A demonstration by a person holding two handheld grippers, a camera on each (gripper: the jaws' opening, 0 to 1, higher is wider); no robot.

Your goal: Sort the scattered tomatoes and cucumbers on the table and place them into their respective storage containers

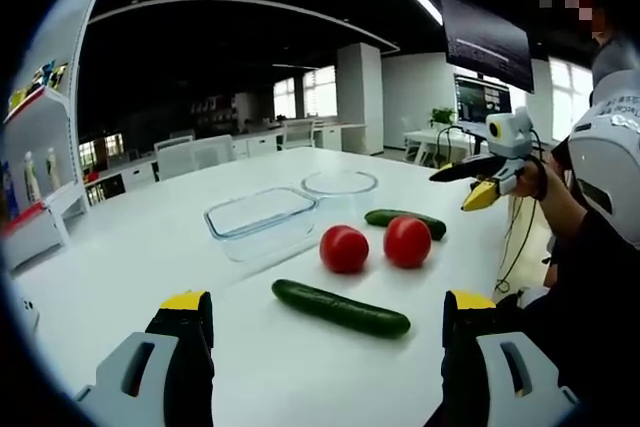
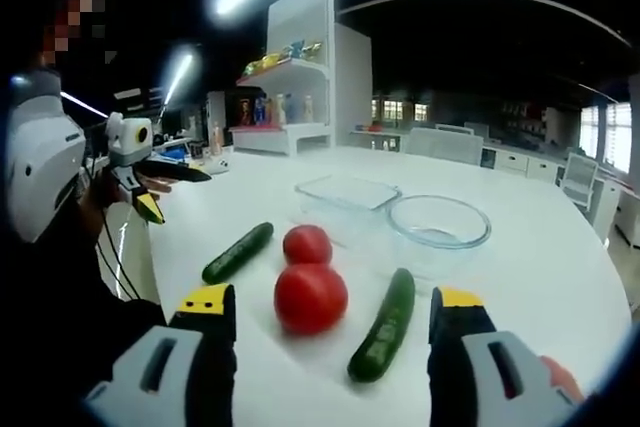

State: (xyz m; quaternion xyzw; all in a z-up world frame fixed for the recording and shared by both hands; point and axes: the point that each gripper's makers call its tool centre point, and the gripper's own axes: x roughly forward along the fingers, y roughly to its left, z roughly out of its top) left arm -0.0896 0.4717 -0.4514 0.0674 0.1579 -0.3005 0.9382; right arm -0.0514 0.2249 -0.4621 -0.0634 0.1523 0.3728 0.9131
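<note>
Two red tomatoes (image 1: 344, 249) (image 1: 407, 241) lie side by side on the white table (image 1: 150, 247). One dark green cucumber (image 1: 340, 308) lies in front of them, a second cucumber (image 1: 405, 222) behind. A rectangular glass container (image 1: 262, 219) and a round glass bowl (image 1: 340, 184) stand beyond, both empty. My left gripper (image 1: 327, 300) is open, held above the near cucumber. My right gripper (image 1: 475, 185) hovers open at the table's right side. In the right gripper view, the right gripper (image 2: 332, 299) is open over a tomato (image 2: 310, 298), with a cucumber (image 2: 384, 327) beside it; the left gripper (image 2: 170, 192) hangs open.
A white shelf (image 2: 290, 97) with bottles stands past the table's end. Chairs (image 1: 195, 155) and desks line the far side, and a monitor (image 1: 483, 102) is lit at the back. A person's dark sleeve (image 1: 590, 247) sits at the table's edge.
</note>
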